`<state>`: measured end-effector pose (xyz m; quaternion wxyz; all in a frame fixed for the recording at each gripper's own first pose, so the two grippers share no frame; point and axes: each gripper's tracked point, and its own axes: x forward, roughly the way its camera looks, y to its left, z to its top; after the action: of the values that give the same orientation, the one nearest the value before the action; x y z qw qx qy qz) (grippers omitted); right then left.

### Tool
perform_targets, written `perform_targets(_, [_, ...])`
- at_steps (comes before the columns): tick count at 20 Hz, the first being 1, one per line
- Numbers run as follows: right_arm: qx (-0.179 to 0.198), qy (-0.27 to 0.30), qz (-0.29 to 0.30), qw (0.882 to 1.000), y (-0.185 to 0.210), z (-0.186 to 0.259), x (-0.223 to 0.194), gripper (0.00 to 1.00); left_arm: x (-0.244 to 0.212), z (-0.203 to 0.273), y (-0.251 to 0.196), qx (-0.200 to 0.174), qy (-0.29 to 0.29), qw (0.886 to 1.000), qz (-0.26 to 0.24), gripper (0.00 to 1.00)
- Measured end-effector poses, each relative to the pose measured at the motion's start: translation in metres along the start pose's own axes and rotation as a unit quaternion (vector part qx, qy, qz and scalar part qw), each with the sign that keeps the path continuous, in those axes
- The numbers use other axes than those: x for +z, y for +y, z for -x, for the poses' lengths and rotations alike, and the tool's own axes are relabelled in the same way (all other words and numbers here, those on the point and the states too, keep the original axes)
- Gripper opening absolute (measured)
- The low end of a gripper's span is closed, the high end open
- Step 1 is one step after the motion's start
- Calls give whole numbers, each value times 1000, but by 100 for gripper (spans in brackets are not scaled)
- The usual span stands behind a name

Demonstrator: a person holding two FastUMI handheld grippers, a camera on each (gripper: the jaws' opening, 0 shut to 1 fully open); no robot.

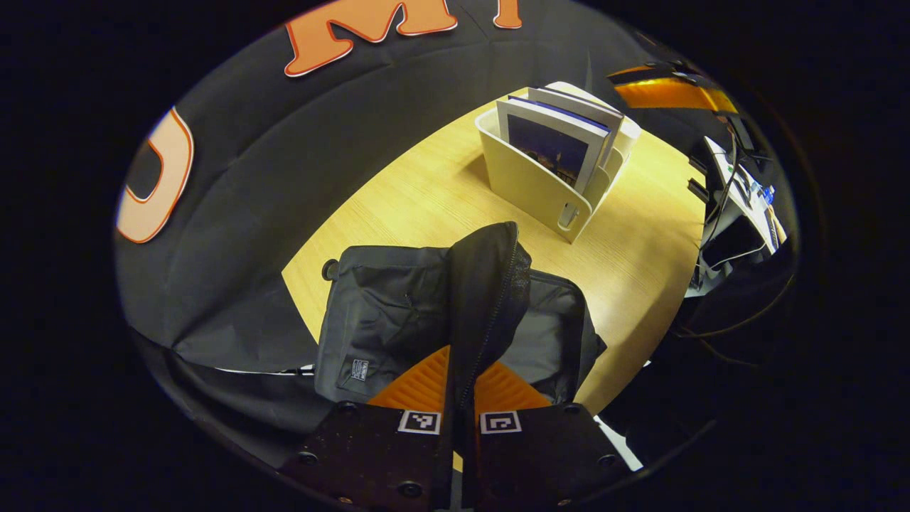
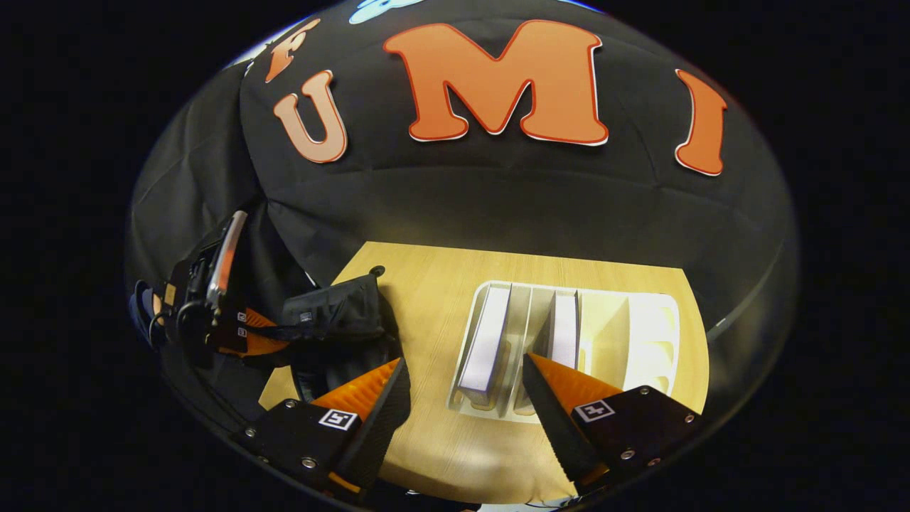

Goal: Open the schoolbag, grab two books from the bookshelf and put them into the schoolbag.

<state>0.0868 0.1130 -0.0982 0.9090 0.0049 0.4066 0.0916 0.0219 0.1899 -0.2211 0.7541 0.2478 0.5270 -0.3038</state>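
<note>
Holding the bag [image 1: 398, 320] flap up at mid-frame, our left gripper [image 1: 458, 398] pinches it tight. Our right gripper [image 2: 466, 398] hangs wide open, holding nothing, above the shelf [image 2: 661, 334] lower right. We should lower it straight around one book [image 2: 487, 341].

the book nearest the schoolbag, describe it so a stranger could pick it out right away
On the wooden table stands a pale divided bookshelf with two upright books. The book wanted sits in the slot closest to the black schoolbag. The other book stands a couple of slots farther from the schoolbag, and the open right gripper hangs above them.
</note>
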Motion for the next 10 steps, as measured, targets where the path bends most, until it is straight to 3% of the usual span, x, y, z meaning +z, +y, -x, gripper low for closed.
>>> perform_targets(6, [-18, 77, -19, 997, -3, -44, 16, 94, 1, 1, 6, -12, -8, 1000, 7, 6])
perform_targets(10, [-28, 140, -28, 989, -12, -81, 4, 93, 3, -4, 9, -17, -6, 1000, 4, 6])
